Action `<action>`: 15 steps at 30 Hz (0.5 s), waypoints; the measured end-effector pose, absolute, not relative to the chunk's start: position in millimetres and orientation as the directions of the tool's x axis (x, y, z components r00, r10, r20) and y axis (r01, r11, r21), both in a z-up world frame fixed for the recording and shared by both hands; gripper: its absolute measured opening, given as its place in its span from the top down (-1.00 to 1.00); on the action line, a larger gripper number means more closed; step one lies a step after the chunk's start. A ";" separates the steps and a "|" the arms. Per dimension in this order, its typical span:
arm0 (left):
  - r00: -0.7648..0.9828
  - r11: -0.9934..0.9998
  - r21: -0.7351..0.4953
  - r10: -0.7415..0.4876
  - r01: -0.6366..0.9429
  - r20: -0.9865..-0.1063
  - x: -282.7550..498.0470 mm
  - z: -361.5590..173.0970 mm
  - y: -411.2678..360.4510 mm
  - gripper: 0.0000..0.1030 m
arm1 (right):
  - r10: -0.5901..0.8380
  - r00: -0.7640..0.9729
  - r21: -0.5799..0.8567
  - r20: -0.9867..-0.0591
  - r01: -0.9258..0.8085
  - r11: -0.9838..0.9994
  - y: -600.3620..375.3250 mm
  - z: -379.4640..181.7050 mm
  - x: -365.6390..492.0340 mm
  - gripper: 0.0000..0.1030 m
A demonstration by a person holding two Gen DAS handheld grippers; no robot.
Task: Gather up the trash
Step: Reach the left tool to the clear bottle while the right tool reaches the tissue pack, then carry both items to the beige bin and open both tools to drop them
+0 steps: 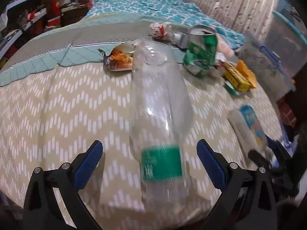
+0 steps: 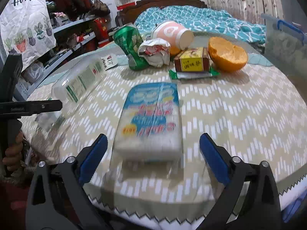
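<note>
A clear plastic bottle (image 1: 159,103) with a green label lies on the chevron cloth, its base between the fingers of my open left gripper (image 1: 149,164); it also shows in the right wrist view (image 2: 80,82). A blue and white tissue pack (image 2: 151,118) lies between the fingers of my open right gripper (image 2: 153,159); it also shows in the left wrist view (image 1: 247,122). Further back lie a crushed green can (image 2: 130,46), crumpled paper (image 2: 155,51), a paper cup (image 2: 172,32), a yellow box (image 2: 191,61), an orange half (image 2: 228,55) and a snack wrapper (image 1: 119,59).
The cloth-covered table (image 2: 239,115) stands before a bed with a teal blanket (image 2: 191,19). A clear plastic bin (image 2: 284,40) stands at the right. Shelves with clutter (image 2: 73,25) stand at the left. The table's front edge is under the grippers.
</note>
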State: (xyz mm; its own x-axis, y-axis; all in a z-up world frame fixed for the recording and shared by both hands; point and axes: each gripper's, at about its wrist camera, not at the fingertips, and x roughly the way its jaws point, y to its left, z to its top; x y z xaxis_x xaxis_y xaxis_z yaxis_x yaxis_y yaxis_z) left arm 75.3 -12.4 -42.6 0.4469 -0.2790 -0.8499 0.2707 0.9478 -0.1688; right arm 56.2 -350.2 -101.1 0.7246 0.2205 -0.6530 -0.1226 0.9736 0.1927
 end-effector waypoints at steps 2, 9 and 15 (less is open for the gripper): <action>0.429 0.958 -0.153 -0.247 0.241 -0.869 84.1 -50.3 -18.7 -0.58 | 0.205 0.726 0.164 -0.656 -0.129 0.978 -339.8 -102.4 57.1 -0.83; 0.546 0.925 -0.220 -0.363 0.310 -0.755 54.1 -11.6 6.4 -0.13 | 0.402 0.773 0.292 -0.490 -0.289 0.912 -370.0 -85.4 23.7 -0.18; 0.570 0.829 -0.260 -0.537 0.496 -0.622 51.1 44.5 -44.7 -0.13 | 0.246 0.902 0.376 -0.355 -0.104 0.921 -443.1 -64.1 21.2 -0.18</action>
State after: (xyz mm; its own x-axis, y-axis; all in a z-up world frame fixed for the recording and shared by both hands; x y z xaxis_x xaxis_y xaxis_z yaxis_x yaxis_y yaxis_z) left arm 51.1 -44.7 44.5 0.5699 -0.5366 -0.6223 0.4958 0.8285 -0.2603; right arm 21.2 -443.1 -64.1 0.9018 0.2464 -0.3550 -0.1037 0.9209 0.3757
